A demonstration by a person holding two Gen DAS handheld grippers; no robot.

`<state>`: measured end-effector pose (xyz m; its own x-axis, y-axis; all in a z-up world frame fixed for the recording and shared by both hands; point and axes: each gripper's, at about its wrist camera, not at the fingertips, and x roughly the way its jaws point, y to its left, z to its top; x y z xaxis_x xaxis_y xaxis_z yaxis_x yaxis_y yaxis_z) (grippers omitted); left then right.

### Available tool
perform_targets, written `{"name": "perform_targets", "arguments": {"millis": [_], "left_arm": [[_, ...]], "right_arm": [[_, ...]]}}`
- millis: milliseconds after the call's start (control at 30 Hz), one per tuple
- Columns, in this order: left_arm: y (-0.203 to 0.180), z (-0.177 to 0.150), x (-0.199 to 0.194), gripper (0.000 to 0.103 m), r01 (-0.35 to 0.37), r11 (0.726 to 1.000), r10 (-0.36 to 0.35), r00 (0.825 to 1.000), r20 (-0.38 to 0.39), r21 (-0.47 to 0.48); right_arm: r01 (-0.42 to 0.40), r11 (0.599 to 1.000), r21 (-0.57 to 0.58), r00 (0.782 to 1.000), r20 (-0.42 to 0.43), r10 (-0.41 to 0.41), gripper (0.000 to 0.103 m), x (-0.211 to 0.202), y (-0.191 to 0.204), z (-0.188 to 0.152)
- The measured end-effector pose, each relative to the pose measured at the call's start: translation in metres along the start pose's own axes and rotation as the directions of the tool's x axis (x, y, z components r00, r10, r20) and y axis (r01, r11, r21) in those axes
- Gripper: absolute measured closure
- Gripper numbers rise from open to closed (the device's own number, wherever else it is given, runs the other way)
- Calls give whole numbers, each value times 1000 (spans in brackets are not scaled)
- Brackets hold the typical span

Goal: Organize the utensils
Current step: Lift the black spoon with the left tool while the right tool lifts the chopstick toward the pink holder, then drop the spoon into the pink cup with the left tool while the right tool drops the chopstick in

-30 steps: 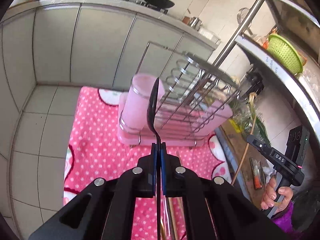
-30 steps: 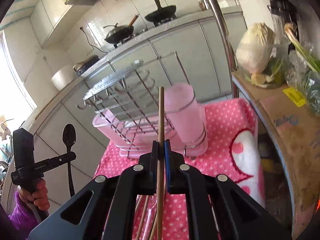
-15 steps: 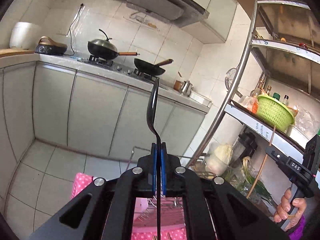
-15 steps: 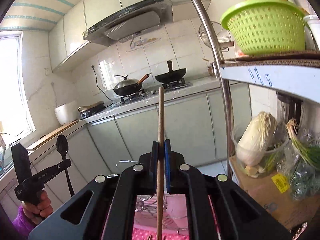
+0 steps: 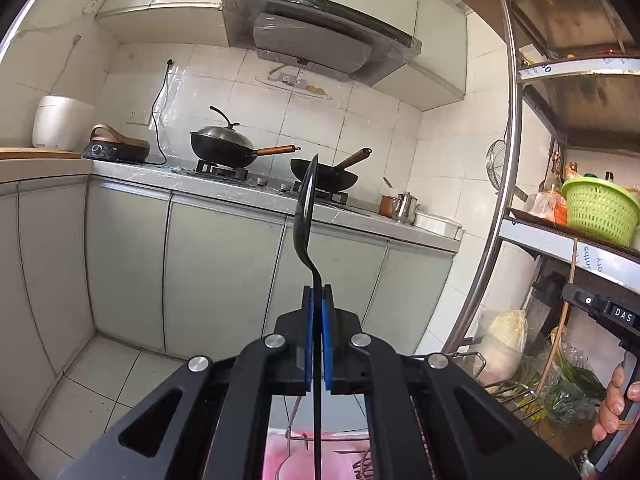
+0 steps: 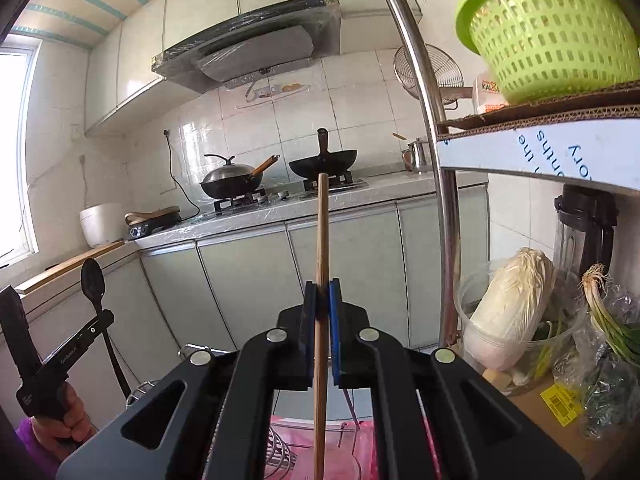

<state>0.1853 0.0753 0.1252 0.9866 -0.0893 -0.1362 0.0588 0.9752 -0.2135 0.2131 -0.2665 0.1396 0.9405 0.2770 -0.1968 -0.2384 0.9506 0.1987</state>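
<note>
My left gripper [image 5: 317,300] is shut on a black spoon [image 5: 305,216], bowl up, held high in the air. It also shows in the right wrist view [image 6: 93,280] at the far left. My right gripper [image 6: 322,296] is shut on a wooden chopstick [image 6: 322,232] that stands upright; the chopstick also shows in the left wrist view [image 5: 568,300]. The wire dish rack [image 6: 276,452] and the pink cloth [image 5: 280,460] lie far below, mostly hidden behind the gripper bodies.
Grey cabinets [image 5: 224,280] and a counter with two woks [image 5: 224,148] stand ahead. A metal shelf [image 6: 540,148] with a green basket [image 6: 556,28] is at the right, with a cabbage [image 6: 512,304] and greens below it.
Both grippers have tilted and risen, so the views swung up from the rack and pink cloth to the kitchen wall. Each still holds its utensil.
</note>
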Motion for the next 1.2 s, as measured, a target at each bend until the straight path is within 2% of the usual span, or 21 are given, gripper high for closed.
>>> {"name": "perform_targets", "arguments": {"millis": [100,467,633,833,933,967,1000,1133,1200], "left_arm": [[0,-18,5,100,-14,999,15,1000,-10,36],[4,-67,-8,100,32,999,-29,991,-134,16],[3,-82,-2,100,40,999,-33,973,-230,26],[7,-81,7,97,-15,1000,20,957,-289,21],[11,-80,9,82,-33,999,34,950,-311,9],[13,-79,9,72,-34,999,32,947,-320,-1],[14,-79,9,66,-30,999,24,943,-331,-14],[20,-80,10,63,-24,998,3,924,-383,-50],[22,-79,8,63,-27,997,-3,918,-397,-68]], "right_arm": [[5,1000,-5,999,-44,-5,97,8,0,-18],[4,998,61,983,-186,8,97,8,-9,-68],[14,997,75,965,-261,6,96,16,-12,-79],[28,994,103,957,-291,3,96,19,-18,-79],[31,993,111,951,-308,5,96,20,-20,-78],[33,993,111,948,-318,4,96,20,-21,-78],[28,993,115,944,-329,12,94,21,-21,-78],[31,991,130,934,-358,17,61,21,-23,-80],[28,991,132,933,-359,22,60,18,-22,-80]]}}
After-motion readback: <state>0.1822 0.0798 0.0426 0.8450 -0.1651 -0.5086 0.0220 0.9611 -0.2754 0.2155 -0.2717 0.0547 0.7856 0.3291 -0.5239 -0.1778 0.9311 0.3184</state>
